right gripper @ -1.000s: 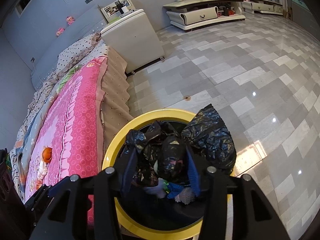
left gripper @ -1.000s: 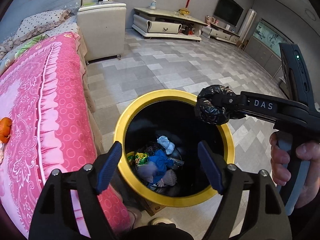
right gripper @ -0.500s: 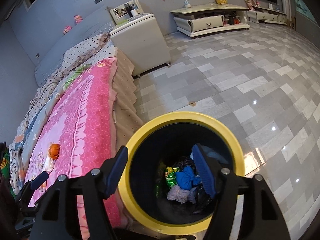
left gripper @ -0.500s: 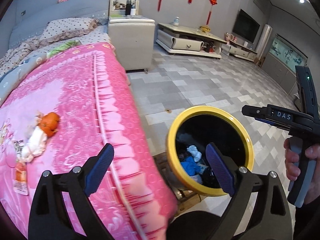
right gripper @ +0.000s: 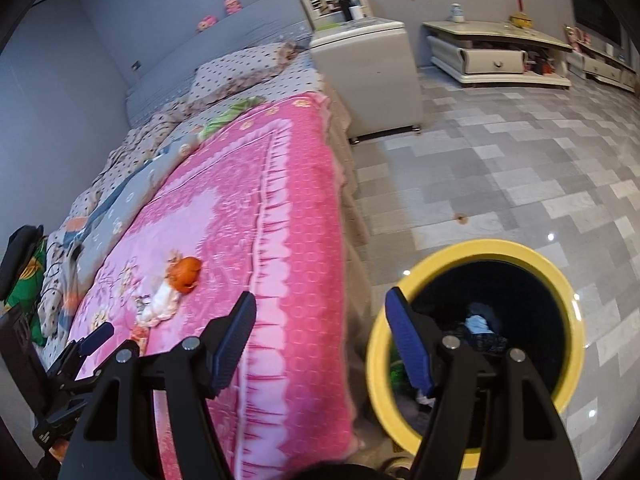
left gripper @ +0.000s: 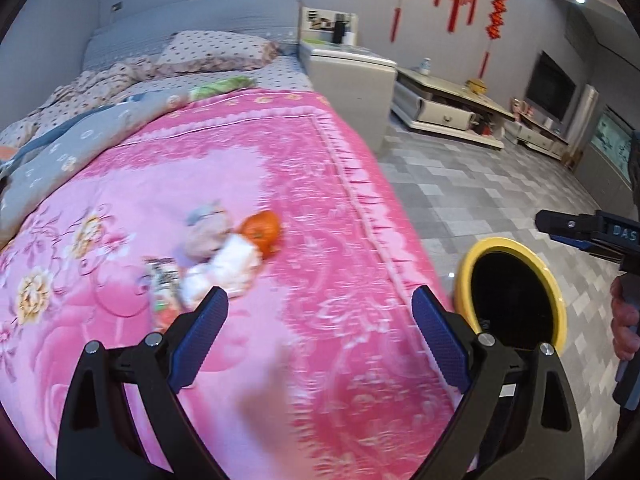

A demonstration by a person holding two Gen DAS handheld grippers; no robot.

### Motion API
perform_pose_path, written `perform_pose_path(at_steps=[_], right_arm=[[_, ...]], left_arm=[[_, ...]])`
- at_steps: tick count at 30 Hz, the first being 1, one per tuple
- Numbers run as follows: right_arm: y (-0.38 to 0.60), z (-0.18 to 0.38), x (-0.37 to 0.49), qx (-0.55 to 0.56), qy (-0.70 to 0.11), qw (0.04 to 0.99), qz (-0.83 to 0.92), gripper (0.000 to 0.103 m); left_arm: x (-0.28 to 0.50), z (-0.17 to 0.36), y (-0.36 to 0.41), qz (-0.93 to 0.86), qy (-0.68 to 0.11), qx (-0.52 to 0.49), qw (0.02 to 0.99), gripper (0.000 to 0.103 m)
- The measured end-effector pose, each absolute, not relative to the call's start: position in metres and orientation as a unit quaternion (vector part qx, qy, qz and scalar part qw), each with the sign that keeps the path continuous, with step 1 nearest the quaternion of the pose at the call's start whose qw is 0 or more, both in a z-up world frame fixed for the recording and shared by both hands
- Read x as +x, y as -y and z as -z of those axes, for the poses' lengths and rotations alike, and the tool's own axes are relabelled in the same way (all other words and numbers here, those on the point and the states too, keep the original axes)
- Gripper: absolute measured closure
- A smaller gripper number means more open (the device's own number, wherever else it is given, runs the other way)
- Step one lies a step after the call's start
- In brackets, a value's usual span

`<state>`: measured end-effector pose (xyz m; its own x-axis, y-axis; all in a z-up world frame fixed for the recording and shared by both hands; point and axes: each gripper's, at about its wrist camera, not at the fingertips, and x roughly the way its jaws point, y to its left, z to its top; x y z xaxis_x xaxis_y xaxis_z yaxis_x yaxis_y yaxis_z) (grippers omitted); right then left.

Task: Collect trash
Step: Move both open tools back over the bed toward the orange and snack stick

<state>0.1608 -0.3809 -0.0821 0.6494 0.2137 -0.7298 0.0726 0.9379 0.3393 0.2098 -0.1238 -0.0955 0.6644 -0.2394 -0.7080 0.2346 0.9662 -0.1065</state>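
A small heap of trash lies on the pink bedspread [left gripper: 320, 200]: orange peel [left gripper: 262, 230], white crumpled tissue [left gripper: 224, 268], a printed wrapper [left gripper: 164, 292] and a greyish wad [left gripper: 208, 228]. It also shows in the right wrist view, with the peel [right gripper: 186, 270] and tissue [right gripper: 162, 300]. My left gripper [left gripper: 320, 328] is open and empty above the bedspread, just short of the heap. My right gripper [right gripper: 320, 336] is open and empty, between the bed edge and the yellow-rimmed bin [right gripper: 576, 336]. The bin [left gripper: 556, 300] holds a black liner and several scraps.
The bin stands on the grey tiled floor [right gripper: 500, 168] right beside the bed. A beige nightstand [right gripper: 372, 76] is at the bed's head end. A low TV cabinet [right gripper: 500, 56] lines the far wall. Pillows and a grey quilt [left gripper: 80, 152] lie further up the bed.
My right gripper opened and dropped the black bag into the bin, then drew left. My left gripper swung left from over the bin to above the trash on the bed.
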Motion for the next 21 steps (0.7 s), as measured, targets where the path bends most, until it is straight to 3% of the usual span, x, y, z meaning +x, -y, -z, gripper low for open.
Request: perform_pose_path(at_steps=[9,21], right_arm=[[0.291,0.086,0.207,0.147,-0.433,0.882,-0.111,0.039],[0.204,0.120,0.275,0.134,-0.493,0.846,-0.154,0.040]], left_arm=[[0.225,0.114,0.044,0.066,-0.399,-0.022,0.914,0.014],[0.244,0.145,0.001,0.038,-0.413,-0.067,0.908,0.014]])
